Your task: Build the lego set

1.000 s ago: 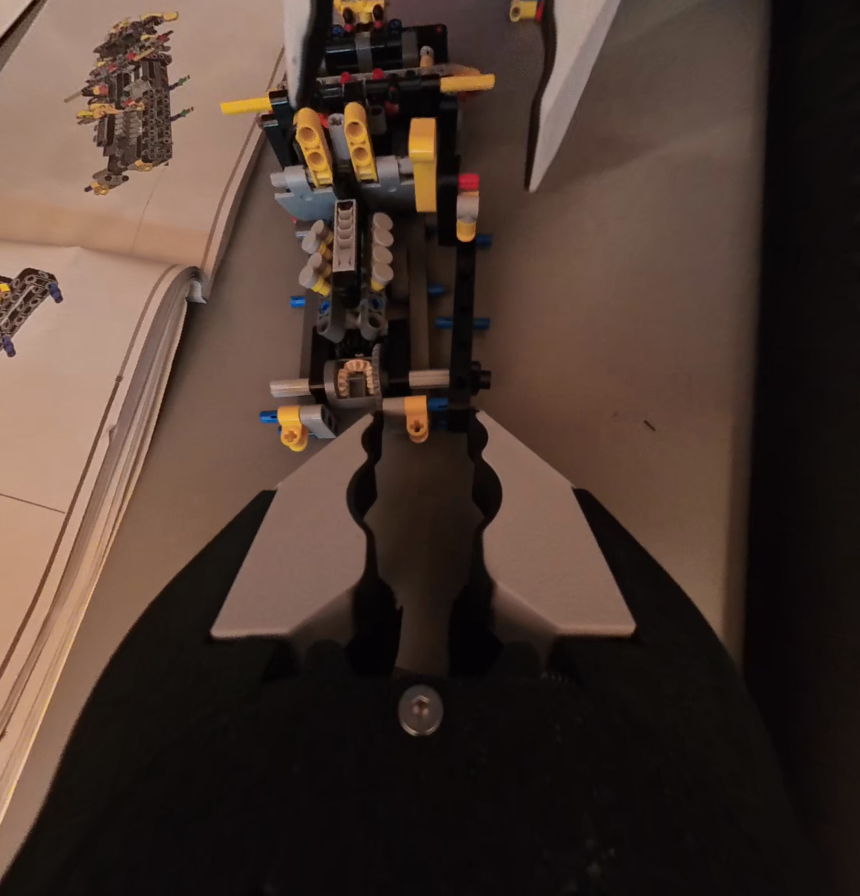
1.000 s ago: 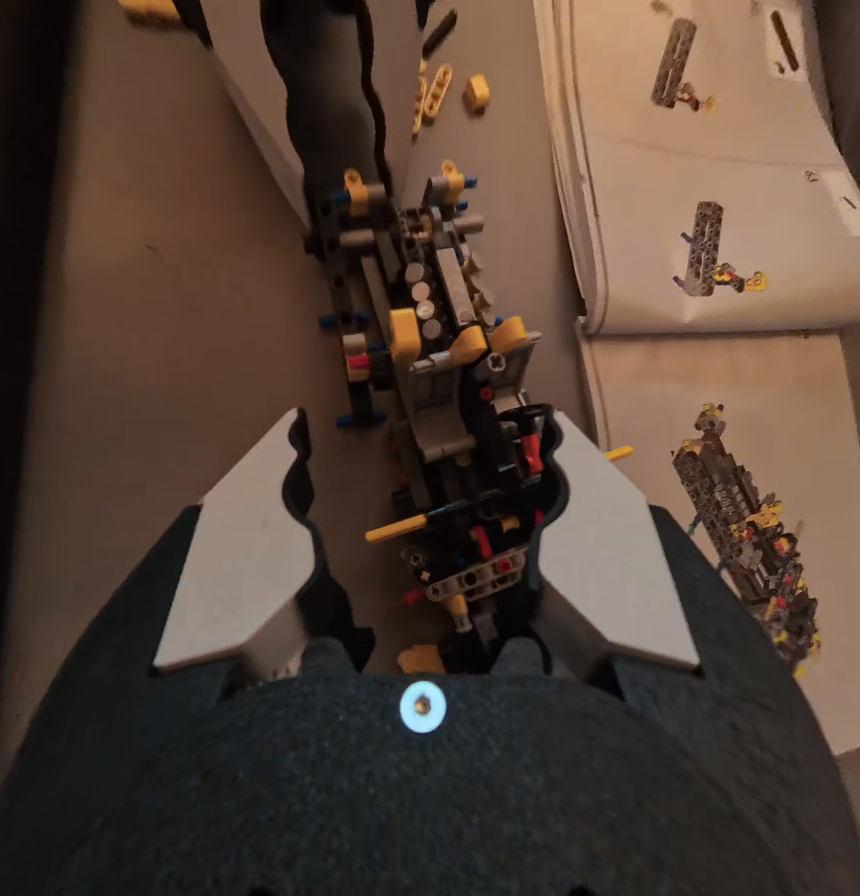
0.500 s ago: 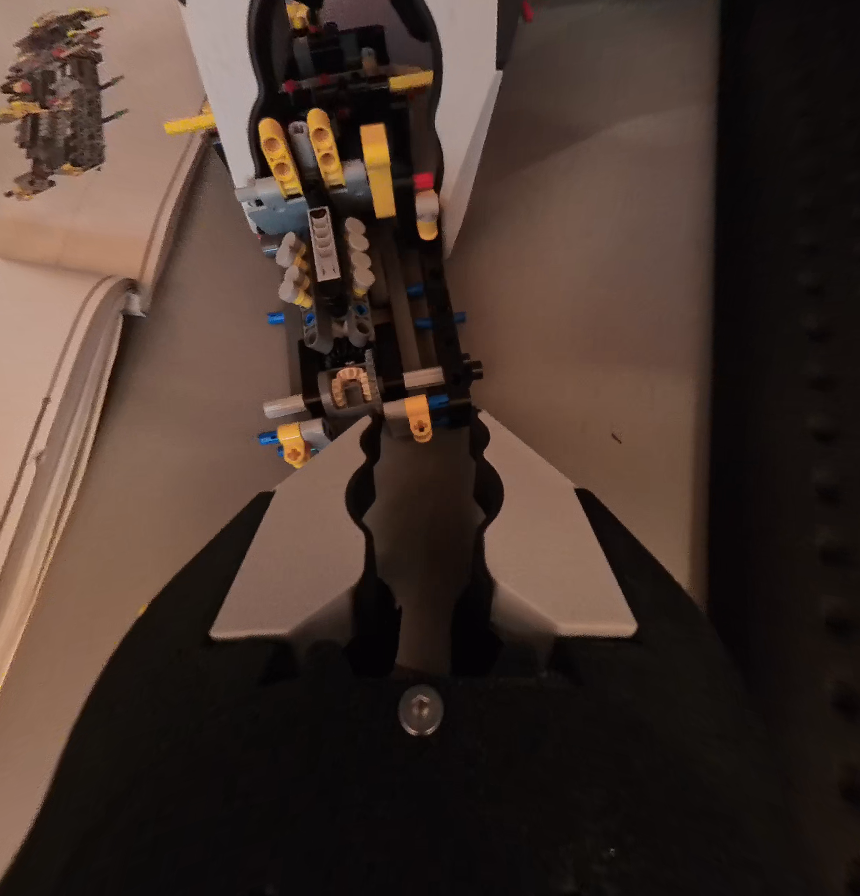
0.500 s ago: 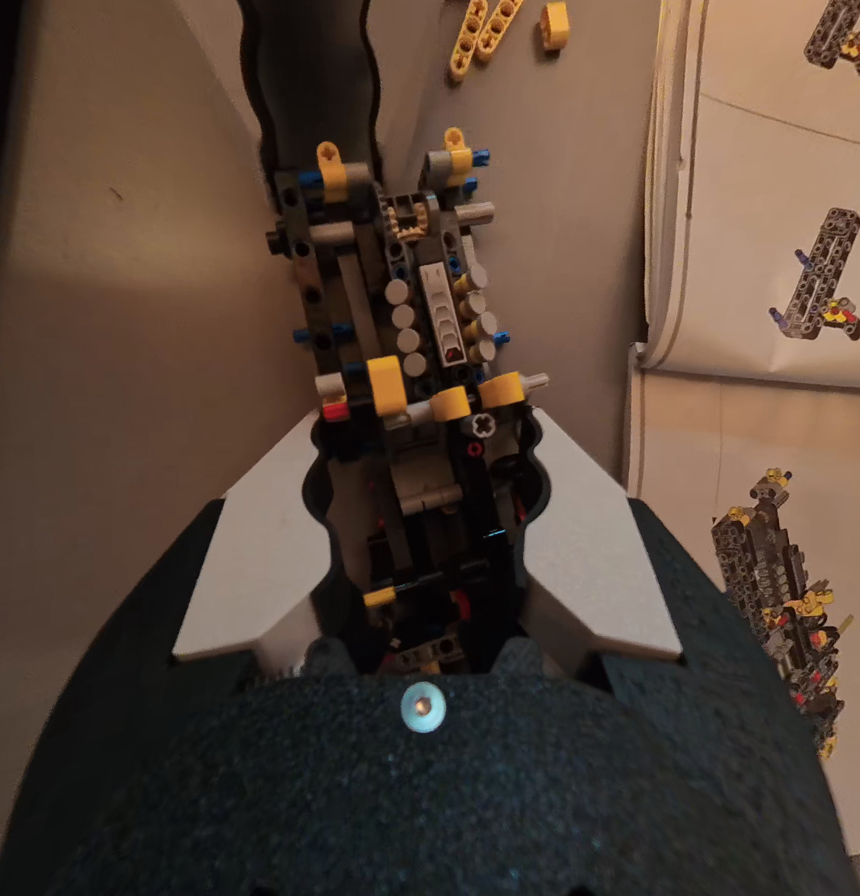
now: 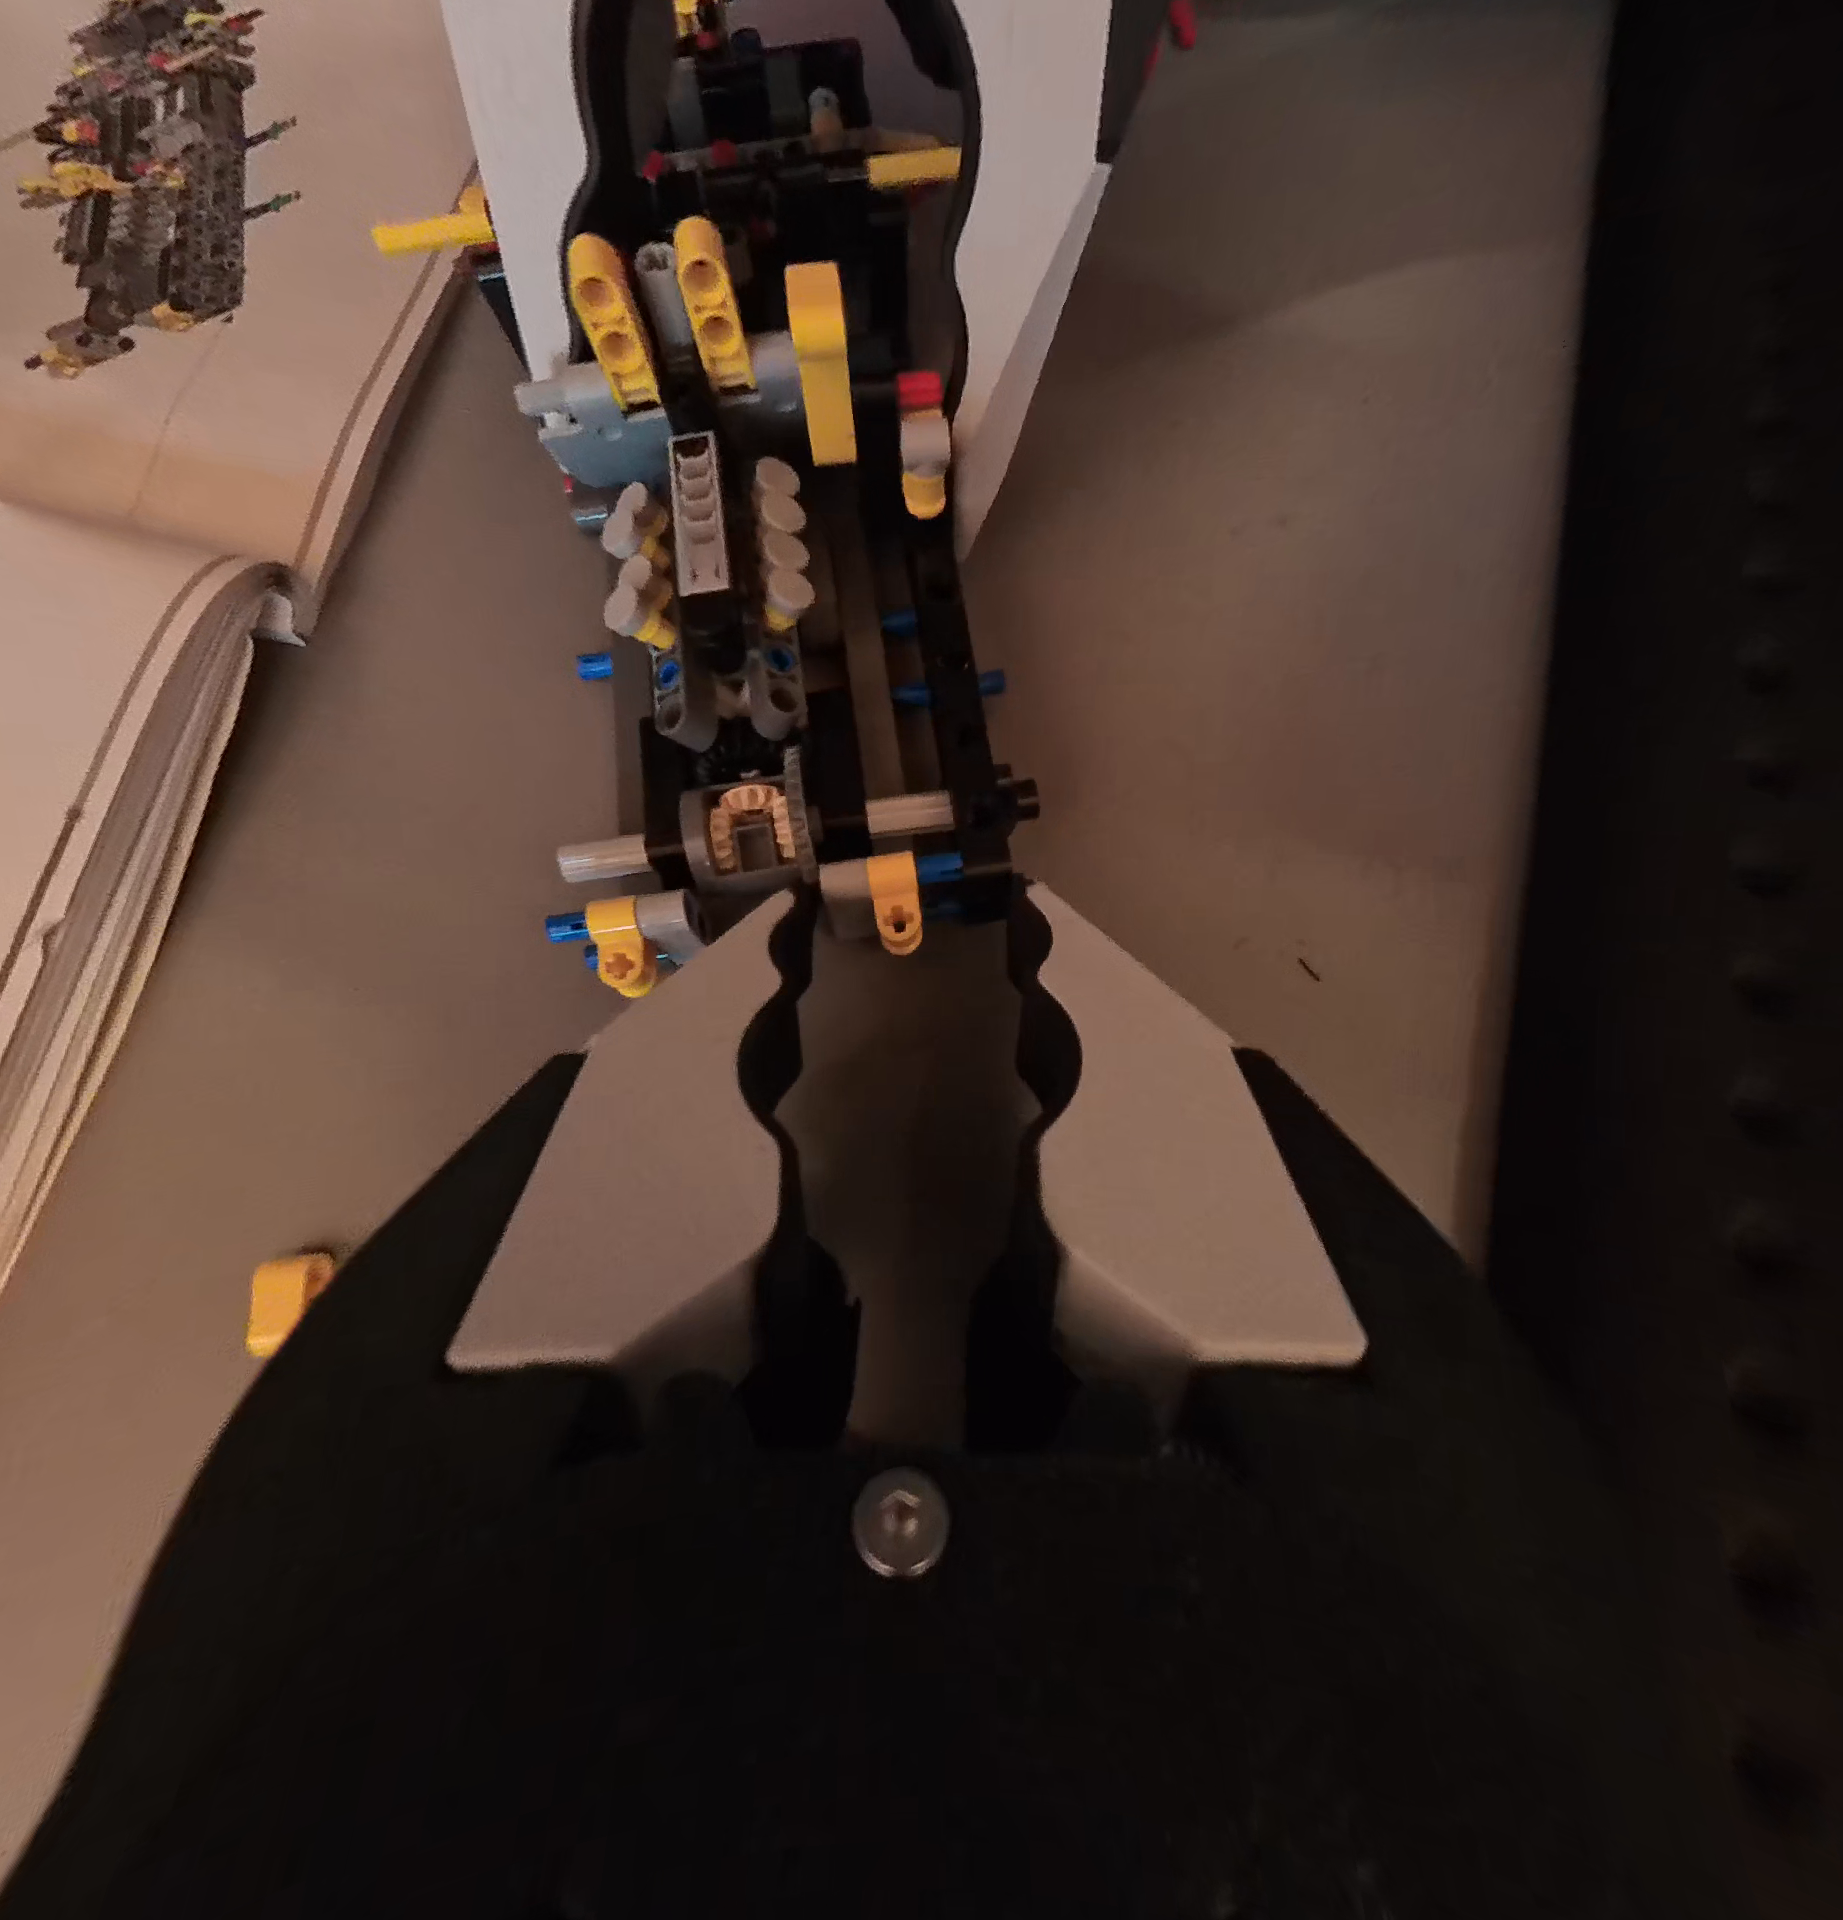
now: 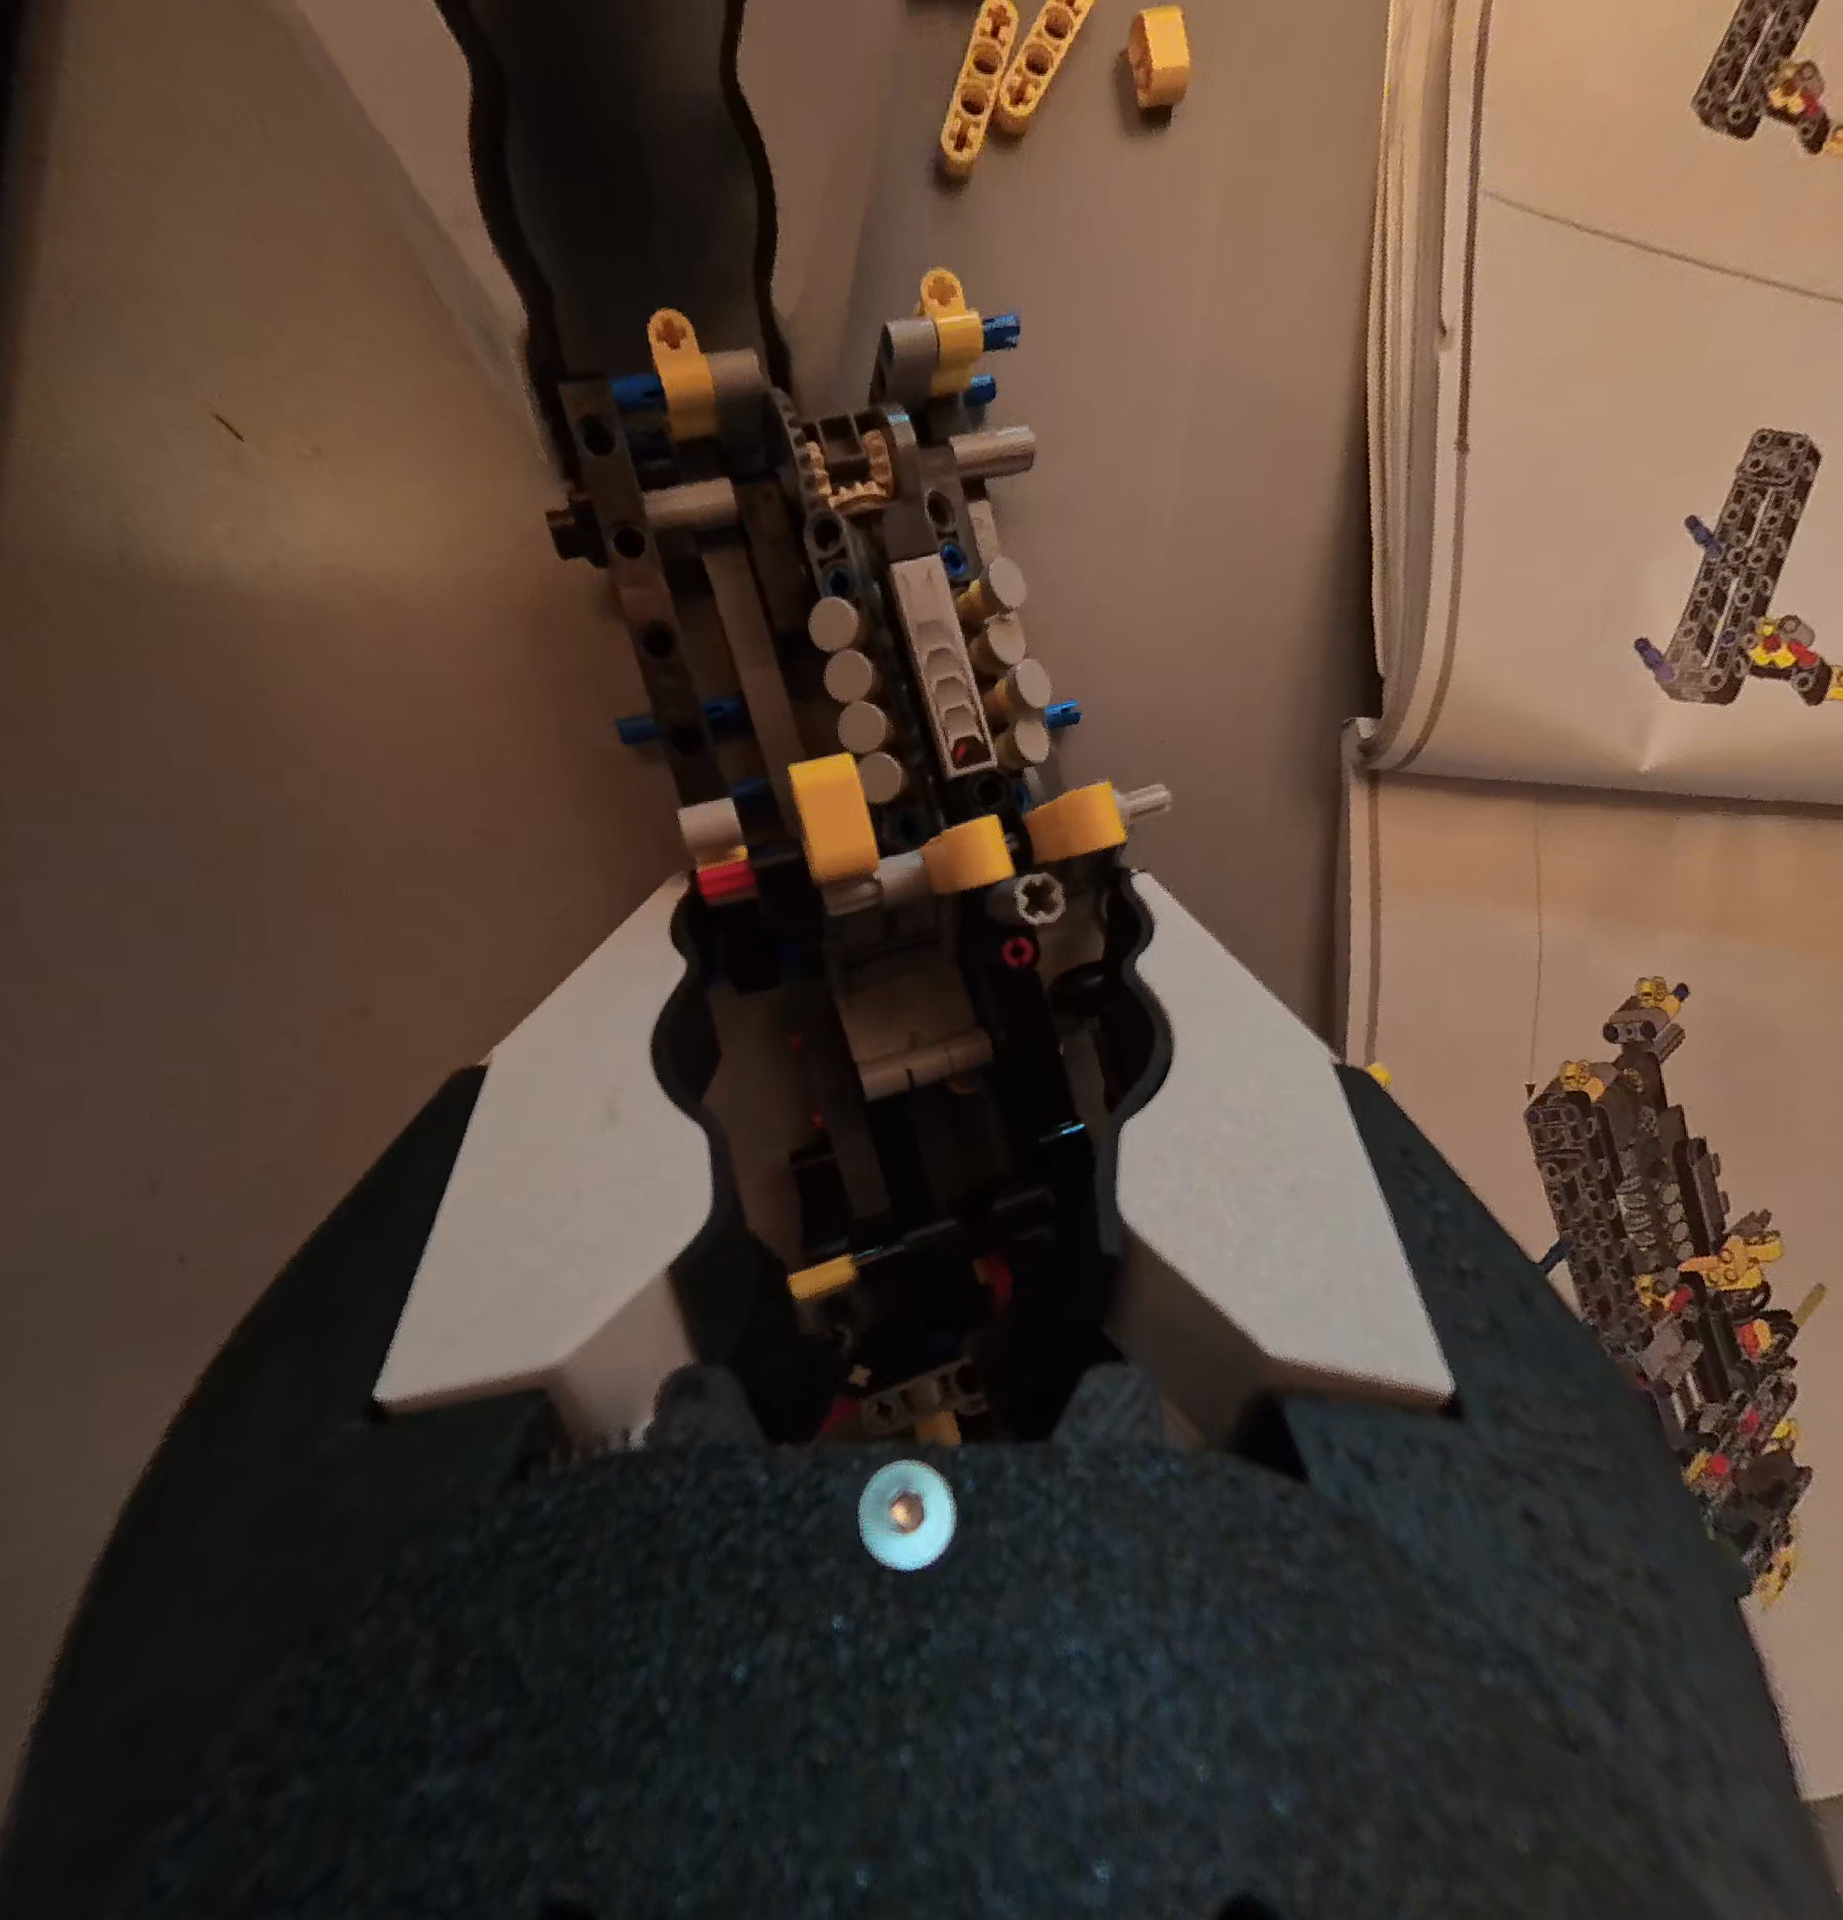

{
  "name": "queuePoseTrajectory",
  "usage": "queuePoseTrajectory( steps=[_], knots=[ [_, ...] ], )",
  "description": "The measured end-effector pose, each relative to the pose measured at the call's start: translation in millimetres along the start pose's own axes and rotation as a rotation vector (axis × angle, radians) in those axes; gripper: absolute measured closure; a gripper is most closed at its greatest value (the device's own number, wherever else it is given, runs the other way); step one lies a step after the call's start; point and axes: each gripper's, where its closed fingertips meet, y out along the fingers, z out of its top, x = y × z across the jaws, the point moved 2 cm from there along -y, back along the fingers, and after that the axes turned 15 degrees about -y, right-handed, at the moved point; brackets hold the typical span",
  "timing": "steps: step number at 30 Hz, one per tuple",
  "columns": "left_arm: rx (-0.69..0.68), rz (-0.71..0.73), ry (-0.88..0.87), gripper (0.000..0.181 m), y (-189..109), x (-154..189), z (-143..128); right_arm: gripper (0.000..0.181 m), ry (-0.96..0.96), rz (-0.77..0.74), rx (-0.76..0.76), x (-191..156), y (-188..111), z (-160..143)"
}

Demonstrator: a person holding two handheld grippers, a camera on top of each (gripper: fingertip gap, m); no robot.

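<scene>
Both grippers are clamping the Technic chassis [image 5: 792,582] lengthwise: left gripper [image 5: 906,925] lower centre, right gripper [image 6: 906,914] likewise. Keeping both grips level is advisable while repositioning.

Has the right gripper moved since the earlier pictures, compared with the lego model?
Yes. The right gripper has advanced along the lego model: one second ago only one finger touched the model's end, now both fingers enclose it.
</scene>
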Motion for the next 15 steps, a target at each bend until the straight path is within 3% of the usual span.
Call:
queuePoseTrajectory(
  steps=[3,15],
  knots=[
    [0.008,0.052,0.016,0.143,1.3,-0.6,0.1,0.106,0.014,-0.006,-0.01,-0.2,0.1,0.3],
    [-0.001,-0.002,-0.073,0.146,0.4,-2.0,0.4,0.106,0.013,-0.016,-0.002,-2.1,-0.2,1.1]
  ],
)
